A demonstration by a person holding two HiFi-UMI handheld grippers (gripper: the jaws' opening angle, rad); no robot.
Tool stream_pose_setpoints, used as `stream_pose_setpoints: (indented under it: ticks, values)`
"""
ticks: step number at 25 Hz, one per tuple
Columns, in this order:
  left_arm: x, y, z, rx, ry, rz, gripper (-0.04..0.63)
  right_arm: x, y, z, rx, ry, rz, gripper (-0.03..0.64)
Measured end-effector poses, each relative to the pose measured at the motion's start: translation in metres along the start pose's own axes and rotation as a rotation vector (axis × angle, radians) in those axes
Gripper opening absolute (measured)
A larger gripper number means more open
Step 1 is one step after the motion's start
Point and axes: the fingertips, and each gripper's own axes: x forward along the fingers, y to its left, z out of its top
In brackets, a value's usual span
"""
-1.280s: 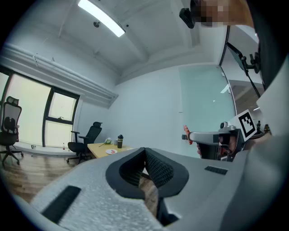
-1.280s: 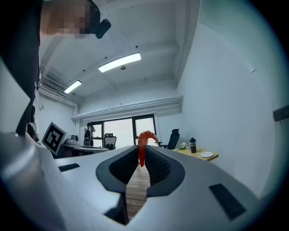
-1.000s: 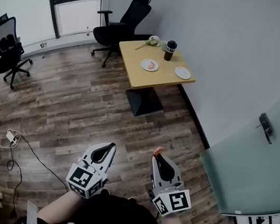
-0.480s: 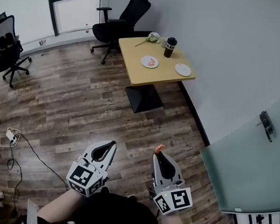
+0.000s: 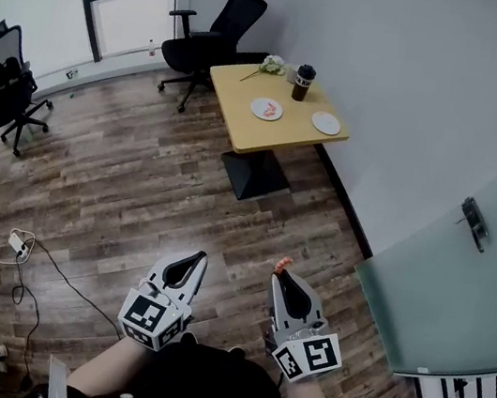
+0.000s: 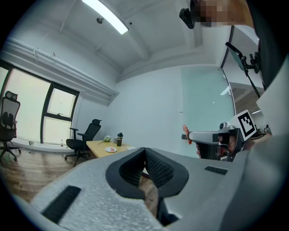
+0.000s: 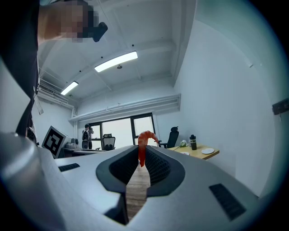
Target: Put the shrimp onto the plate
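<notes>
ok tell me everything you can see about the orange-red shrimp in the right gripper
The small orange-red shrimp is curled, its top hooking over to one side, and looks smooth. It stands upright, its lower end pinched between the closed tips of the right gripper, the rest sticking out beyond them. Nothing else touches it. It hangs in the air above the wood-plank floor, far from the light wooden table.

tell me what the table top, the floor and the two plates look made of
Table top: light wood or wood laminate, matte, even tan.
Floor: wood-look planks, grain and board seams visible.
Plates: white, smooth, probably ceramic or plastic; too small to tell.
</notes>
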Motion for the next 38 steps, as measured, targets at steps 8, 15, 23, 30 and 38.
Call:
stream_pose_setpoints:
  ticks: [8, 15, 23, 30, 38]
  values:
    - [-0.007, 0.038, -0.003, -0.013, 0.001, -0.019, 0.002, 0.031, 0.019, -0.007, -0.012, 0.011, -0.026, 0.046]
    - [-0.017, 0.07, -0.015, -0.035, 0.025, -0.032, 0.002, 0.05, 0.034, -0.02, -0.007, 0.034, -0.056, 0.046]
    - [-0.011, 0.083, -0.016, -0.038, 0.034, -0.053, 0.002, 0.063, 0.034, -0.019, -0.011, 0.037, -0.072, 0.046]
    - [0.013, 0.093, -0.014, -0.025, 0.036, -0.05, 0.002, 0.083, 0.013, -0.018, -0.01, 0.025, -0.069, 0.046]
    - [0.064, 0.11, -0.003, -0.013, 0.021, -0.031, 0.002, 0.118, -0.027, -0.009, -0.013, 0.011, -0.042, 0.046]
